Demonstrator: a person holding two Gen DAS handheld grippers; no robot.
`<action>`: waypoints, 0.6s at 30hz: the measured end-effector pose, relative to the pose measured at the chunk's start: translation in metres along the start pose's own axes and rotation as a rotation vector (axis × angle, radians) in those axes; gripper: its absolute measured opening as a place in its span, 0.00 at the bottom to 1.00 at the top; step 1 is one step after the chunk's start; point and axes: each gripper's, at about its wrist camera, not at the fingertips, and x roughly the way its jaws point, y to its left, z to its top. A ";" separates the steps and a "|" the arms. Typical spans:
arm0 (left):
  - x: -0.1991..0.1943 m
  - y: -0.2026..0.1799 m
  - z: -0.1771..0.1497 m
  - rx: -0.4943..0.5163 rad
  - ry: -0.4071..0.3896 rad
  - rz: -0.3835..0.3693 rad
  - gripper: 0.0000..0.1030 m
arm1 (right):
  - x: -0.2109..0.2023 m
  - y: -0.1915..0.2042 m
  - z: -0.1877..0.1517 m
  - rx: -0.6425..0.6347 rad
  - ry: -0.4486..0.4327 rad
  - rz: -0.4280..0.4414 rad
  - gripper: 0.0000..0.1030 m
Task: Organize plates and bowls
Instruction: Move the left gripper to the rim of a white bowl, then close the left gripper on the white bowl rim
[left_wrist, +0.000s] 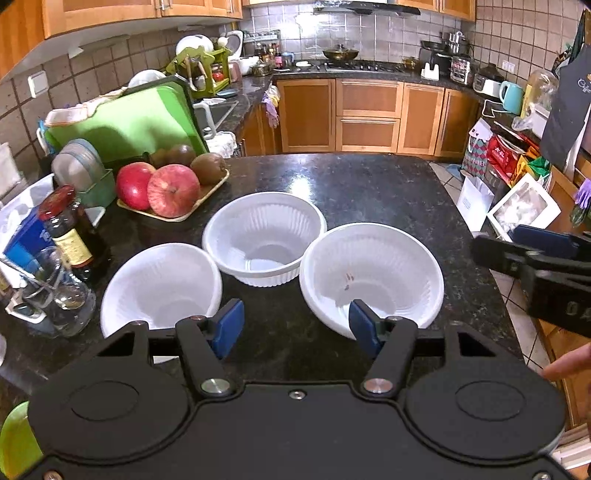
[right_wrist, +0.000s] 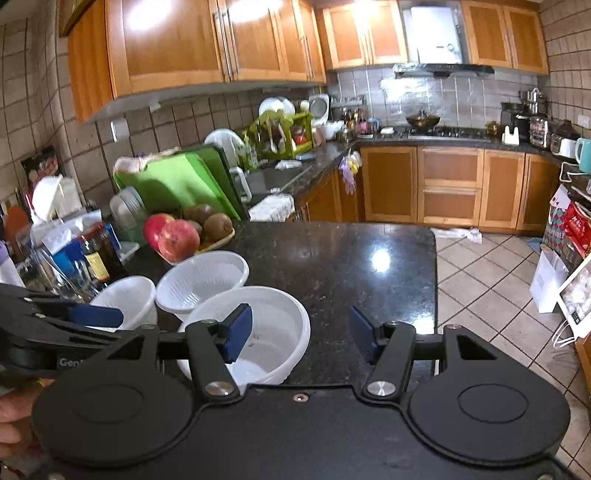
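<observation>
Claws (left_wrist: 296, 328) (right_wrist: 301, 334) agape, empty, angled down over bowls (left_wrist: 264, 240).

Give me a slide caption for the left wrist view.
Open left tongs hover before three white bowls on dark countertop.

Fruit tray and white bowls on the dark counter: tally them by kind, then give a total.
White bowls: 3, left, middle, right
Red apples: 2, and
Brown kiwis: 2 clearly visible, and; a third may hide behind
Tray: 1
Total: 8
</observation>
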 end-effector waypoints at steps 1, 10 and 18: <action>0.003 -0.001 0.001 0.001 0.005 -0.004 0.63 | 0.007 0.000 0.001 -0.001 0.010 0.003 0.60; 0.024 0.001 0.005 -0.022 0.049 -0.022 0.63 | 0.057 -0.001 0.000 0.001 0.094 0.006 0.60; 0.040 0.003 0.010 -0.041 0.085 -0.026 0.62 | 0.081 0.000 -0.008 0.014 0.150 0.018 0.56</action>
